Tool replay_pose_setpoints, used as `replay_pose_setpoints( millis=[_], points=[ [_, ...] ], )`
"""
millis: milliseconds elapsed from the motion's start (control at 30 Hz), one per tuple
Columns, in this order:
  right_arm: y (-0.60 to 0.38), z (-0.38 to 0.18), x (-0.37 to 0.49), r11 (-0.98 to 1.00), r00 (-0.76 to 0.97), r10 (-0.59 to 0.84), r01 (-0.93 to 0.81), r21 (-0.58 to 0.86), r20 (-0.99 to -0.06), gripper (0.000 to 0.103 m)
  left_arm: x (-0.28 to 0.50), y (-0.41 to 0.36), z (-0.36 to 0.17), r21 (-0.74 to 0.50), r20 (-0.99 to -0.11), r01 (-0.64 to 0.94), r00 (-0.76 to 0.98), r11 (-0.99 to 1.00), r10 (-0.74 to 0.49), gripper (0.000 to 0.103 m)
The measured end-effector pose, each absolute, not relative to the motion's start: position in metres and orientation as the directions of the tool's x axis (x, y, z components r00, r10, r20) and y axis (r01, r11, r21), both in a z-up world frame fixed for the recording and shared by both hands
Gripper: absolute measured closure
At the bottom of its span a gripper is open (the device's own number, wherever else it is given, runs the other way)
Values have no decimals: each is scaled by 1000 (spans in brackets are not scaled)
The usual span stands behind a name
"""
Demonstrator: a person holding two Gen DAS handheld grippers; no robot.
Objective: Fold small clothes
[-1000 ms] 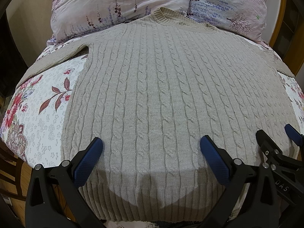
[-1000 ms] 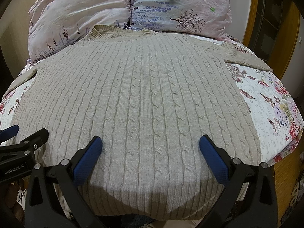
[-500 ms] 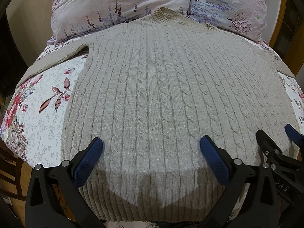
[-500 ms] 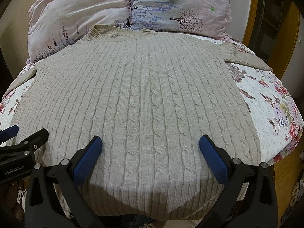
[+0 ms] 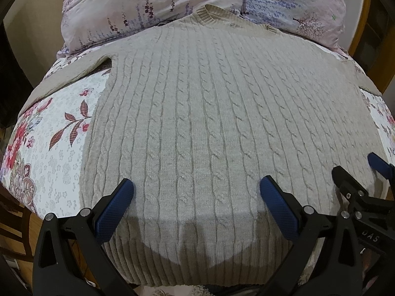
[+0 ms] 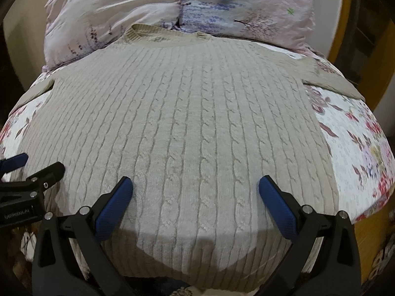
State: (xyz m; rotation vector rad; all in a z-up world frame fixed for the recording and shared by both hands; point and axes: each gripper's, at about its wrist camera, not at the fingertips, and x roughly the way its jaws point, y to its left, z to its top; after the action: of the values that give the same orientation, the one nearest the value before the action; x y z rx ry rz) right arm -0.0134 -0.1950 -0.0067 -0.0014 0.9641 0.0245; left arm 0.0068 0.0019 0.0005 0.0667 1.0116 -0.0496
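Right tongs (image 6: 195, 197) slightly nearer the sweater (image 6: 187, 128), both pairs, left tongs (image 5: 196, 197) included, spread wide.

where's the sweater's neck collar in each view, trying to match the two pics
Left wrist view: the collar sits at top centre, just right of the middle, against the pillows.
Right wrist view: the collar sits at top, left of the middle.
Shared landmark: the seam between the two pillows, just above the collar.
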Motion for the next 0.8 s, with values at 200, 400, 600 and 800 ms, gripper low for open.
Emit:
replay_pose_setpoints(
  millis=[200,400,600,800],
  points=[
    [-200,-8,-11,984,601,122,-175,19,-790,2,12,4,1,35,-854,122,519,992,-34,1],
    [-259,19,21,989,630,135,-42,139,-765,2,31,5,7,42,-849,159,526,986,-49,1],
    [-375,41,67,911,674,126,213,354,-728,18,57,15,29,20,-788,166,610,986,-87,1],
    [-498,17,116,719,628,31,526,455,-777,43,81,13,52,55,-737,191,670,980,-89,1]
  ],
)
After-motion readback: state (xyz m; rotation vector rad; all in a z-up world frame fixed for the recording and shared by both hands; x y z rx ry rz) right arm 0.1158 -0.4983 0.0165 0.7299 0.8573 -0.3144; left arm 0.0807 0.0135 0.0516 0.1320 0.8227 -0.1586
